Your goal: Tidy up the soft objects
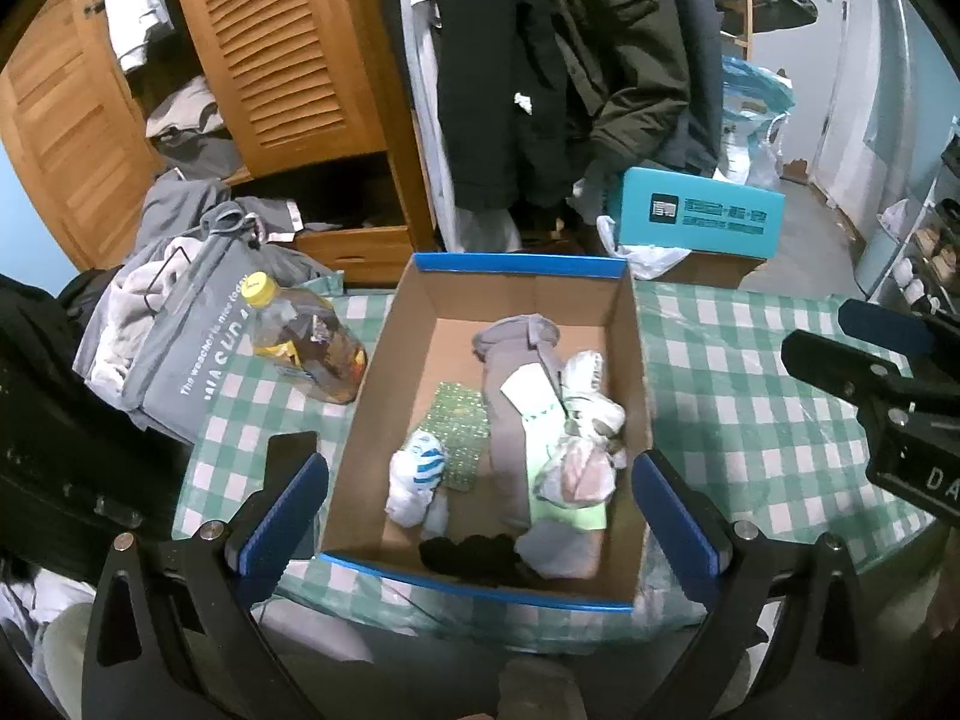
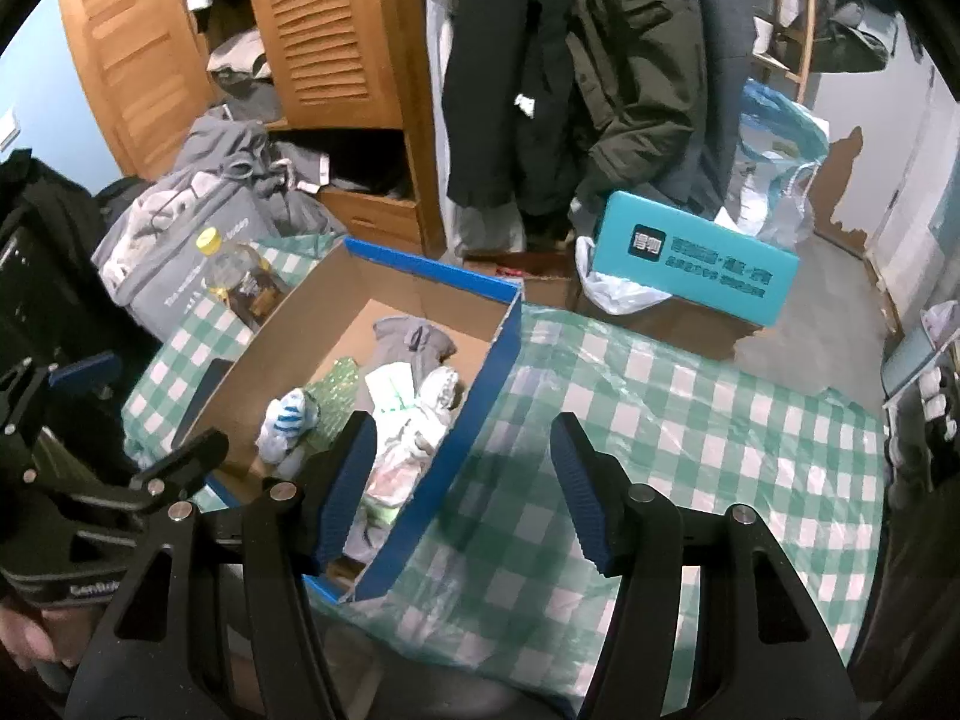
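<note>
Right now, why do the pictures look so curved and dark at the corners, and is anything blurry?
Left wrist view: a fisheye lens bends the wardrobe and blacks out the corners; the cardboard box is fairly sharp. Right wrist view: same bending, the hanging coats slightly smeared, dim shadow on the checked tablecloth.

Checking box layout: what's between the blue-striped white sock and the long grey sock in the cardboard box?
A green patterned cloth lies flat between the blue-striped white sock and the long grey sock on the cardboard box floor, clearest in the left wrist view.
</note>
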Demonstrator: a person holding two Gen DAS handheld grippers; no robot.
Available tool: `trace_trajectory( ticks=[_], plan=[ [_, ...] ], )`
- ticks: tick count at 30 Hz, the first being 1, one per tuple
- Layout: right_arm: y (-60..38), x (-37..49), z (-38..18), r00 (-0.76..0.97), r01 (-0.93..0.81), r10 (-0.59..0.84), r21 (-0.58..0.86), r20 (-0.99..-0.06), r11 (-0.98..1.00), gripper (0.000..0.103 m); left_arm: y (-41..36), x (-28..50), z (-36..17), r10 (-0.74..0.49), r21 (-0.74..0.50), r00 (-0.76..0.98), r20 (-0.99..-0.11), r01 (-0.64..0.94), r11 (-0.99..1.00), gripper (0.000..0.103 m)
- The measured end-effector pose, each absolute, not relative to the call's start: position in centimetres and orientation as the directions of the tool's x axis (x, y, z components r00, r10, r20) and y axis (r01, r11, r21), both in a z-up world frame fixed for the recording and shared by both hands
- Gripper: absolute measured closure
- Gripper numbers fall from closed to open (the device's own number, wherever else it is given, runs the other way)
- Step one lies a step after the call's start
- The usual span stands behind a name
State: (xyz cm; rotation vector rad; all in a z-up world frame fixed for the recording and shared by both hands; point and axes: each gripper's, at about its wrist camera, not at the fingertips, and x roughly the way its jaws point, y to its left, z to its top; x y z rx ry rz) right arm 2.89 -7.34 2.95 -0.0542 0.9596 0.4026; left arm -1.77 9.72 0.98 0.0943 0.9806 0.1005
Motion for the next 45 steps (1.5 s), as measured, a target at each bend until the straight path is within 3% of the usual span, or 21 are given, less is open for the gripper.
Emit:
trace_trajectory(
  ticks=[45],
  plan=[
    [-9.3, 1.5, 3.7, 0.544, -0.332, 0.289, 0.114, -0.787, 0.936, 0.043, 7.7, -3.4, 2.3, 0.107, 0.106, 0.558, -0.823, -0.034, 0.994, 0.001]
  ],
)
